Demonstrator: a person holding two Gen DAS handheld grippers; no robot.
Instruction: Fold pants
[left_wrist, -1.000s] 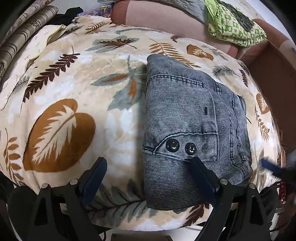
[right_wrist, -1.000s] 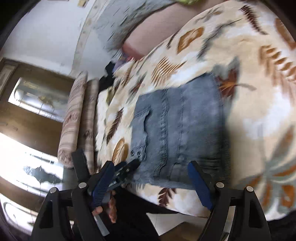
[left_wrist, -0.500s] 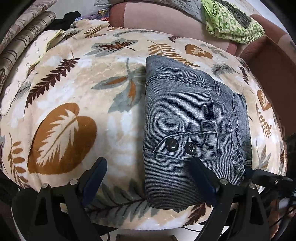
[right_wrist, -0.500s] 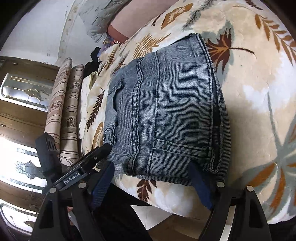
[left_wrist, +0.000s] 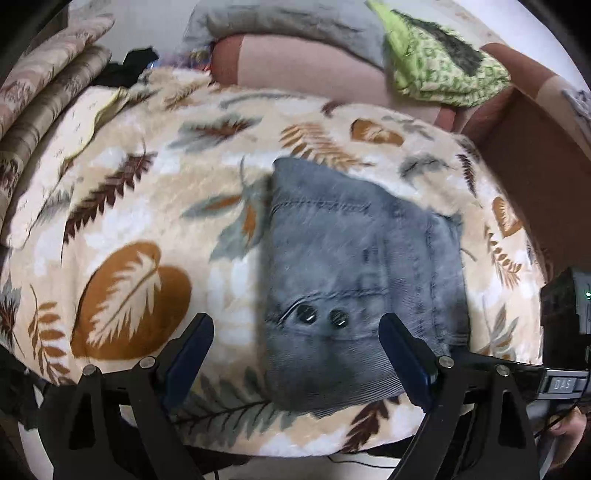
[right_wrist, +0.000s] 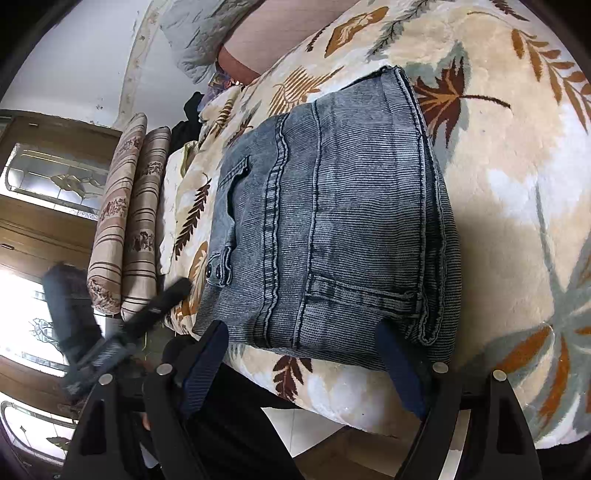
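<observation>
cream fleece blanket (right_wrist: 517, 177) w/ brown & grey leaf print covers the bed. two striped bolsters (right_wrist: 125, 221) lie along one side, next to a wooden cabinet (right_wrist: 44, 229) w/ etched glass panes, bright light coming thru. pinkish sofa (left_wrist: 295, 70) behind, green patterned cloth (left_wrist: 439, 74) on it. white wall (right_wrist: 81, 55), pale tiled floor (right_wrist: 284, 424).

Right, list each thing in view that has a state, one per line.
pants: folded into a compact stack, lying flat on the blanket
pants' two snaps: fastened
left tongs: open, holding nothing
right tongs: open, holding nothing
</observation>
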